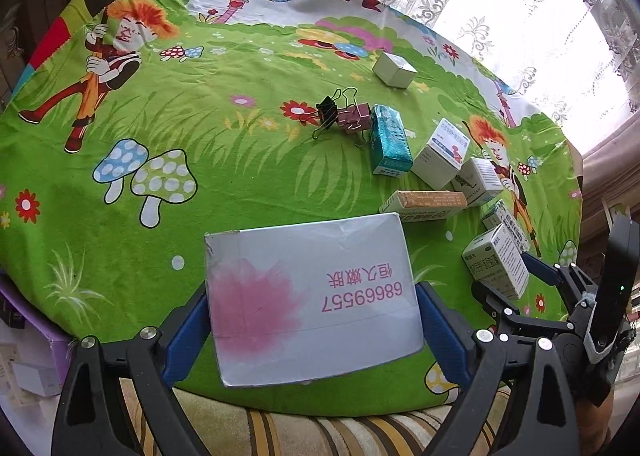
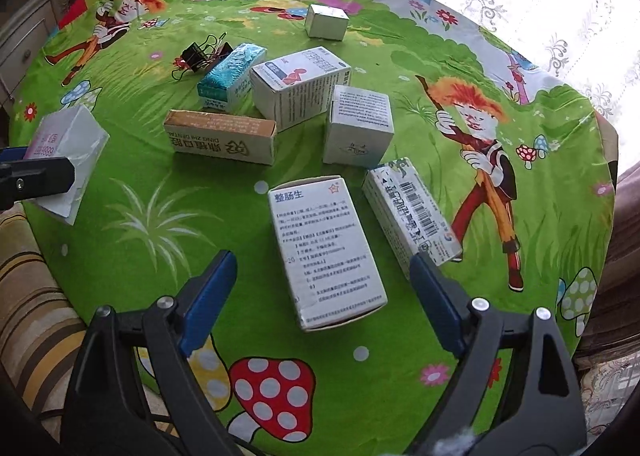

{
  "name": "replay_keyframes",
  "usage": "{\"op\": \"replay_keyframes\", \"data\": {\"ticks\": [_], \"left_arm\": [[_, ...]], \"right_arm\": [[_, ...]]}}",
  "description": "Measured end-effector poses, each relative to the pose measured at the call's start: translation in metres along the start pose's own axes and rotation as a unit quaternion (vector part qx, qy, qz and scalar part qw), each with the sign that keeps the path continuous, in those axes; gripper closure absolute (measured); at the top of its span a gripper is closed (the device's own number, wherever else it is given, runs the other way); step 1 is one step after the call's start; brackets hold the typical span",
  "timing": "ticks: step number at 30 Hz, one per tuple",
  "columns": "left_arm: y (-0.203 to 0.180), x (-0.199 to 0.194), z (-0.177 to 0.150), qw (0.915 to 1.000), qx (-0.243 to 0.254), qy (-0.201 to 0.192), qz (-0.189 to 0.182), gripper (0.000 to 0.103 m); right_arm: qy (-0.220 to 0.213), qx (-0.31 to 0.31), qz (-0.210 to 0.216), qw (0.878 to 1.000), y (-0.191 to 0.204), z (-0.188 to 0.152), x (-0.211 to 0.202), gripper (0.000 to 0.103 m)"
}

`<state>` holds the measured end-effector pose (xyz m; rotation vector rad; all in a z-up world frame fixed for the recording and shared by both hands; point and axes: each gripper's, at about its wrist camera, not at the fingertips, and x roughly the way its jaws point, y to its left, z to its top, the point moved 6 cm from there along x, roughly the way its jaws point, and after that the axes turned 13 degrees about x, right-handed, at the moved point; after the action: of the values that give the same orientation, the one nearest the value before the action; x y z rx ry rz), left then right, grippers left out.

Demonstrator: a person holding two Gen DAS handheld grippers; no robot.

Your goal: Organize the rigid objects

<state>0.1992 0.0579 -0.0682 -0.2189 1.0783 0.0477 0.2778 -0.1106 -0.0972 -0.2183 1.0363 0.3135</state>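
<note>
My left gripper [image 1: 314, 320] is shut on a flat silver box with a pink flower and red digits [image 1: 312, 300], held just above the table's near edge; this box also shows at the left in the right wrist view [image 2: 68, 159]. My right gripper [image 2: 324, 296] is open, its blue fingers either side of a white medicine box [image 2: 324, 252] lying on the cloth, not touching it. Several more small boxes lie beyond: a tan-topped one [image 2: 220, 135], a teal one [image 2: 232, 75], white ones [image 2: 302, 85] [image 2: 358, 125] [image 2: 412, 211].
A round table with a green cartoon cloth [image 1: 200, 183]. Binder clips [image 1: 344, 115] lie by the teal box. A small silver box [image 1: 394, 69] sits farther back. Lace curtains stand behind. A striped cushion [image 1: 320, 432] is below the near edge.
</note>
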Motion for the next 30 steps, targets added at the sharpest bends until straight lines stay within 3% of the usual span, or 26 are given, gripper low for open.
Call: {"op": "replay_keyframes", "data": {"ticks": [2, 4, 12, 16, 30], "left_arm": [[0.004, -0.006, 0.000, 1.0000, -0.004, -0.008, 0.002, 0.007], [0.012, -0.013, -0.004, 0.9999, -0.009, -0.013, 0.003, 0.007], [0.044, -0.036, -0.026, 0.9990, -0.036, -0.025, 0.009, 0.007], [0.068, -0.054, -0.039, 0.9976, -0.057, -0.035, 0.020, 0.007], [0.173, -0.135, -0.097, 0.9846, -0.130, -0.080, 0.086, 0.007]], "right_arm": [[0.009, 0.016, 0.028, 0.999, 0.001, 0.000, 0.001, 0.044], [0.023, 0.033, 0.043, 0.998, 0.002, -0.002, 0.002, 0.060], [0.013, 0.053, 0.057, 0.997, 0.011, 0.000, -0.022, 0.060], [-0.002, 0.063, 0.084, 0.994, 0.027, 0.005, -0.049, 0.060], [-0.031, 0.002, 0.190, 0.981, 0.157, 0.007, -0.130, 0.060]]}}
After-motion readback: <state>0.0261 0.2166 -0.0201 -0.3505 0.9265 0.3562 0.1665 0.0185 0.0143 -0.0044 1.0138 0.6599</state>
